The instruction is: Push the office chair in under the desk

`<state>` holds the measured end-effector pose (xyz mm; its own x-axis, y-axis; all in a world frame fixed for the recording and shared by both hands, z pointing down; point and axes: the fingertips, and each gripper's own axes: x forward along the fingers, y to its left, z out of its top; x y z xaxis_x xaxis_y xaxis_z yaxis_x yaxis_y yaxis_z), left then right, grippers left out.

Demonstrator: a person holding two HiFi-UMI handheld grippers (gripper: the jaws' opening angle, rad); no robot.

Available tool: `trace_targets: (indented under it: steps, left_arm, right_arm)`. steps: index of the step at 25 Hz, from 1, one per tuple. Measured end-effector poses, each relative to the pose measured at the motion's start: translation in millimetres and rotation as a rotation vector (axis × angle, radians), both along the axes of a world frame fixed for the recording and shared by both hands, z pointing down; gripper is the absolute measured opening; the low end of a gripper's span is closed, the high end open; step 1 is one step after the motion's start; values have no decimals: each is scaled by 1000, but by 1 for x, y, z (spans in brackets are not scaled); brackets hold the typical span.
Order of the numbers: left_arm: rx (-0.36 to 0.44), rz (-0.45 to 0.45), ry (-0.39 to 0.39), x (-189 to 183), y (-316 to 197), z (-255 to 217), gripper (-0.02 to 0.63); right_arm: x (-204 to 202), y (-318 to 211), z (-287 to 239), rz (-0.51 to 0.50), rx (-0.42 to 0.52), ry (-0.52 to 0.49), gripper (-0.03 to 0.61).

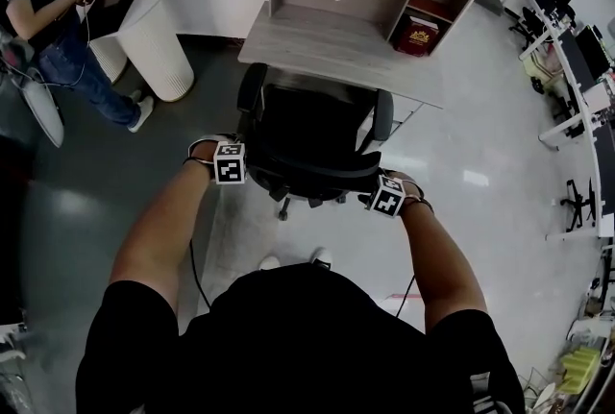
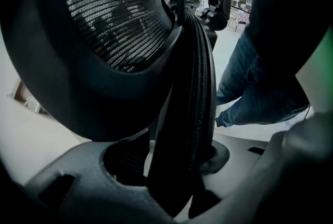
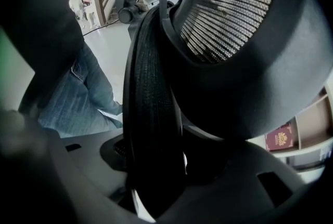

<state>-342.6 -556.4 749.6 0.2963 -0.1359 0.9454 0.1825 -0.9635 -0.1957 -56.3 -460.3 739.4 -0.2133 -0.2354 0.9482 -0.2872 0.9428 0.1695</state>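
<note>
The black mesh office chair (image 1: 307, 129) stands in front of the grey desk (image 1: 336, 42), its seat partly under the desktop edge. My left gripper (image 1: 240, 168) clamps the left end of the backrest's top rim, and my right gripper (image 1: 379, 195) clamps the right end. In the left gripper view the rim (image 2: 190, 103) runs up between the jaws of the left gripper (image 2: 177, 166), with the pads pressed on it. The right gripper view shows the same rim (image 3: 151, 98) held between the jaws of the right gripper (image 3: 156, 166). Both point steeply down.
A shelf unit on the desk holds a red book (image 1: 418, 36) and small items. At far left a person (image 1: 53, 37) stands by a white round table (image 1: 154, 28). Desks with monitors (image 1: 586, 66) line the right side. My own legs (image 2: 250, 88) are behind the chair.
</note>
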Motion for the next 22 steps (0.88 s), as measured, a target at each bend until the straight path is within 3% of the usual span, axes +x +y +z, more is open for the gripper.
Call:
trace_targets:
  steps: [22]
  left_arm:
    - [6, -12, -4, 0, 3, 2, 206]
  right_arm:
    - [1, 0, 0, -13, 0, 1, 227]
